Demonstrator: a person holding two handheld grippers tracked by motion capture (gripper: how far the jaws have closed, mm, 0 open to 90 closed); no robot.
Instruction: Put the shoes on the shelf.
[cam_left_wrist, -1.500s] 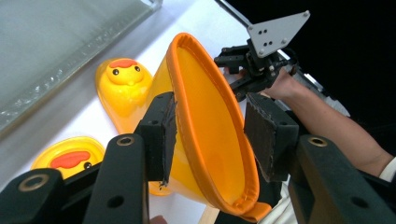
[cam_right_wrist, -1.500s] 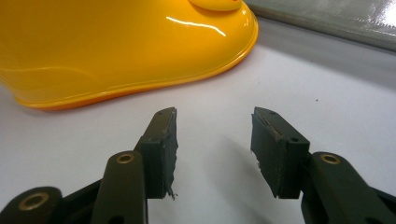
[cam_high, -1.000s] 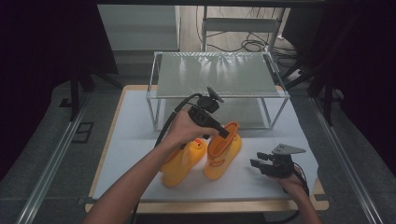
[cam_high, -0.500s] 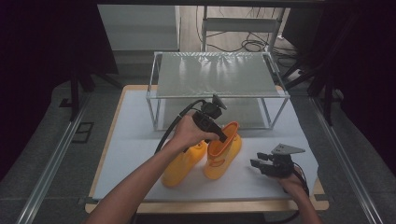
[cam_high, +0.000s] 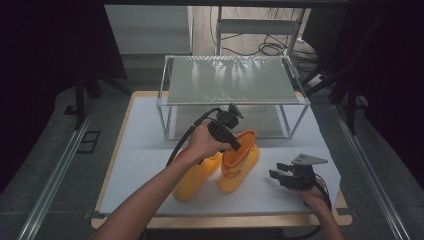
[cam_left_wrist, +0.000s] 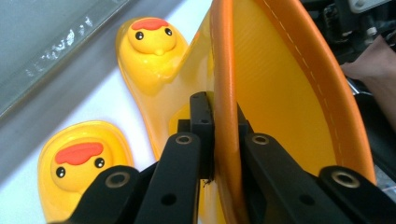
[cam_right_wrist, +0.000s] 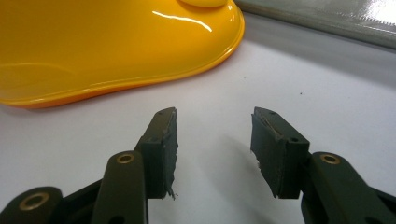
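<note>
Left gripper (cam_high: 239, 146) has just been closing and now pinches the top rim of the right-hand yellow boot (cam_high: 239, 162), one jaw inside the shaft, one outside. That boot stands on the white mat (cam_high: 145, 150), touching its partner, the other boot (cam_high: 196, 172), in front of the wire shelf (cam_high: 230, 80). We judge a straight lift best, so the soft rim does not fold or slip. Right gripper (cam_high: 279, 176) rests on the mat, jaws apart, holding nothing. Boot shaft looks empty; shelf bare.
</note>
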